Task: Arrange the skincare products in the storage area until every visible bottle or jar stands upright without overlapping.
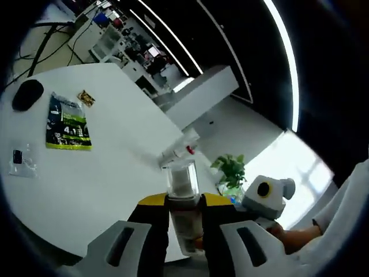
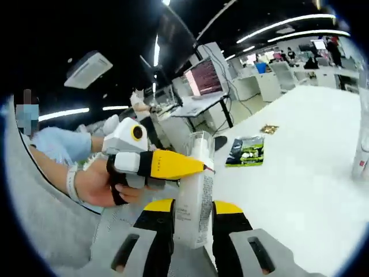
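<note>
Left gripper [image 1: 184,231]: jaws rise from the bottom of the left gripper view and press a bottle [image 1: 183,199] from both sides, the clear cap pointing away from the camera over the table [image 1: 104,173].
Right gripper [image 2: 193,222]: in the right gripper view its jaws close on the lower body of the same bottle [image 2: 196,190], which stands nearly upright in that view.
Hand [image 2: 95,184]: in the right gripper view a person's hand with a wristband wraps the left gripper's handle, and its yellow jaw reaches across to the bottle's upper part.
Bottle place: held off the surface at the near table edge, between both grippers.
Left view, farther: a second bottle [image 1: 180,147] lies on its side just beyond the cap; well apart sit a green packet [image 1: 68,124], a small clear pouch [image 1: 22,161], a dark mouse [image 1: 27,94] and a small wrapper [image 1: 87,98].
Right view, farther: the green packet and wrapper lie mid-table, and another bottle [image 2: 362,150] stands at the right edge.
</note>
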Demonstrator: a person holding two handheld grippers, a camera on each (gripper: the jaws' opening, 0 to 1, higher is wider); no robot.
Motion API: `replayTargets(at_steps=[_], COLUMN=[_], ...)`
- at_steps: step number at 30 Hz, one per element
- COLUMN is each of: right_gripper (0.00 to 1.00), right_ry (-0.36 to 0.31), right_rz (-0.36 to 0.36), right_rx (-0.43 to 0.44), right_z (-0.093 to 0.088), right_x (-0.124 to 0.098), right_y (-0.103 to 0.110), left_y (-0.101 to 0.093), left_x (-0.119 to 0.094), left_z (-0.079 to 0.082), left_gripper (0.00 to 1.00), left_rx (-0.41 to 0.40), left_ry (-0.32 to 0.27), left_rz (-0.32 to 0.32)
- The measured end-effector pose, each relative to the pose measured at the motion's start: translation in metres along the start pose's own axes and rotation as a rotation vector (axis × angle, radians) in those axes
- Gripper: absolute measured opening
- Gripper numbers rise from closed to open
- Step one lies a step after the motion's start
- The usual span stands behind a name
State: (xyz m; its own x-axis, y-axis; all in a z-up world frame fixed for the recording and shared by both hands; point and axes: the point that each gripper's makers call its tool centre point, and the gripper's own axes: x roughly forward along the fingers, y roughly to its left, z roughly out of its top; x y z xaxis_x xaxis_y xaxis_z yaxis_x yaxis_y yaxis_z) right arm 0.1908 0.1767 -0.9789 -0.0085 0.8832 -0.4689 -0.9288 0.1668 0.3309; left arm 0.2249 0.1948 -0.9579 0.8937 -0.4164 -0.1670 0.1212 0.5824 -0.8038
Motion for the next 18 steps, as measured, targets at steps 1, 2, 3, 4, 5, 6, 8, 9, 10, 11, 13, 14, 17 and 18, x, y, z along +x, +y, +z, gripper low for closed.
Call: replayTargets(at_steps=[1, 2, 3, 4, 5, 6, 8, 9, 10, 11, 13, 14, 17, 18], right_gripper=[0.19, 0.21, 0.22, 0.22, 0.21, 0.19, 0.18, 0.16, 0.16, 0.15, 0.14, 0.12, 0.11, 0.11], right_ry=[0.017, 0.014, 0.027, 0.031, 0.038, 0.044, 0.07, 0.067, 0.071, 0.085, 0.095, 0.107, 0.075, 0.082], right_rz=[-0.023, -0.031, -0.052, -0.063, -0.076, -0.087, -0.1, -0.105, -0.118, -0.128, -0.13, -0.129, -0.081, -0.073], right_rx=[-0.034, -0.048, -0.055, -0.059, -0.068, -0.068, -0.077, -0.089, -0.107, -0.132, -0.139, -0.127, -0.057, -0.053], right_z=[-0.001, 0.001, 0.0, 0.0, 0.0, -0.001, -0.006, -0.005, -0.005, -0.007, -0.008, -0.009, -0.007, -0.008], right_x=[0.001, 0.002, 0.004, 0.005, 0.006, 0.007, 0.011, 0.011, 0.012, 0.012, 0.012, 0.011, 0.006, 0.004], right_y=[0.0, 0.0, -0.002, -0.002, -0.003, -0.004, -0.006, -0.006, -0.007, -0.009, -0.011, -0.014, -0.017, -0.017], left_y=[0.005, 0.006, 0.009, 0.01, 0.012, 0.013, 0.015, 0.015, 0.016, 0.017, 0.018, 0.017, 0.017, 0.015], left_x=[0.0, 0.0, 0.0, 0.001, 0.001, 0.001, 0.0, 0.0, -0.001, -0.001, -0.001, -0.001, -0.002, 0.0], left_z=[0.0, 0.0, 0.0, 0.0, -0.001, -0.001, 0.001, 0.001, 0.002, 0.001, 0.002, 0.003, 0.003, 0.001], left_gripper=[0.16, 0.16, 0.16, 0.16, 0.16, 0.16, 0.16, 0.16, 0.16, 0.16, 0.16, 0.15, 0.15, 0.15], left_rx=[0.0, -0.003, -0.013, -0.022, -0.028, -0.032, -0.04, -0.038, -0.039, -0.044, -0.05, -0.059, -0.075, -0.081], left_ry=[-0.001, 0.0, -0.001, 0.0, 0.001, 0.001, -0.004, -0.006, -0.009, -0.007, -0.009, -0.014, -0.013, -0.004], left_rz=[0.025, 0.033, 0.045, 0.052, 0.062, 0.066, 0.072, 0.076, 0.078, 0.08, 0.081, 0.069, 0.056, 0.045])
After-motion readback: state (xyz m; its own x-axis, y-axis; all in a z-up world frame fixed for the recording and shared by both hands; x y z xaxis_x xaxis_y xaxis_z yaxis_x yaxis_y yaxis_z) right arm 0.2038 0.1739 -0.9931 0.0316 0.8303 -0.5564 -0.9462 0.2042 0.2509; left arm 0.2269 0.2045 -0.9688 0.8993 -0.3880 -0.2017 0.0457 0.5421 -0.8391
